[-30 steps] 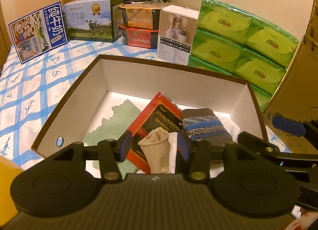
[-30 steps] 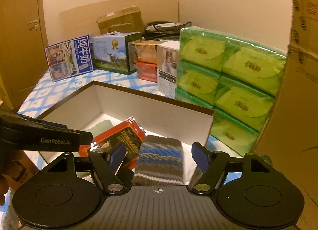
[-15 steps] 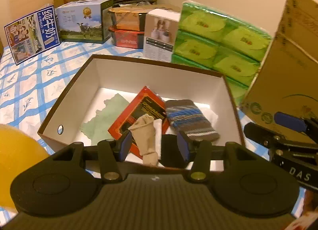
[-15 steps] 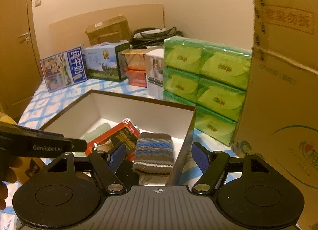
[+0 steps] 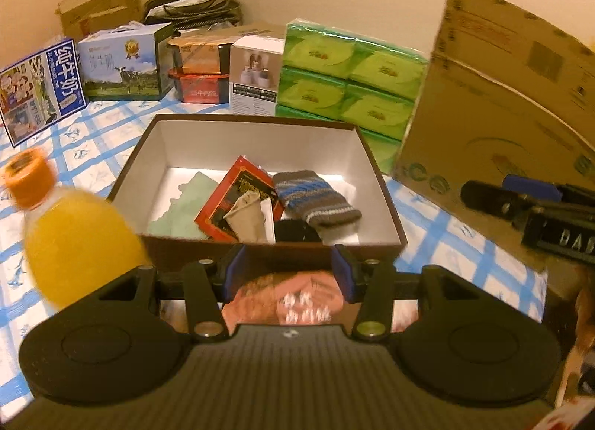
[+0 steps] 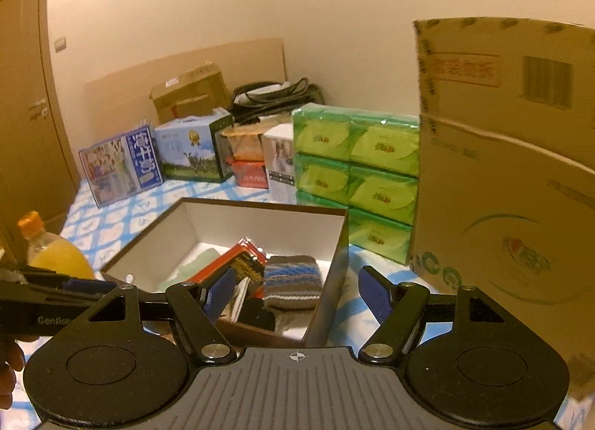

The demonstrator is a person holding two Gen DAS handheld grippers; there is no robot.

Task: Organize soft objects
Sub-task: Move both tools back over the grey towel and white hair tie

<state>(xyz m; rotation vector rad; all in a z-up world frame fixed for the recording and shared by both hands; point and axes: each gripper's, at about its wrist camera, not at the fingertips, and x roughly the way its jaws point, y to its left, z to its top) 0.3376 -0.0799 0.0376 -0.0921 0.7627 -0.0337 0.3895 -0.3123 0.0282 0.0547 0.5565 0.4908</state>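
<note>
5 things lie in the open brown box (image 5: pixel 386 184) just ahead of the left gripper (image 5: pixel 286 274): 1 striped knit sock (image 5: pixel 316 199), 1 beige sock (image 5: pixel 243 216), 1 green cloth (image 5: pixel 182 207), 1 red packet (image 5: pixel 238 192) and 1 black item (image 5: pixel 295 231) too dark to identify. Sorting looks well advanced, since the soft pieces are gathered there. Both grippers are spread wide and empty; the right gripper (image 6: pixel 297 298) hangs over the box's near right corner. Below the left gripper sits 1 blurred pink-patterned package (image 5: pixel 293 300), possibly the next item. To its left stands 1 orange drink bottle (image 5: pixel 70 240) on the blue-checked bed (image 5: pixel 89 132). Ahead right, 6 green tissue packs (image 6: pixel 357 177) are stacked.
</note>
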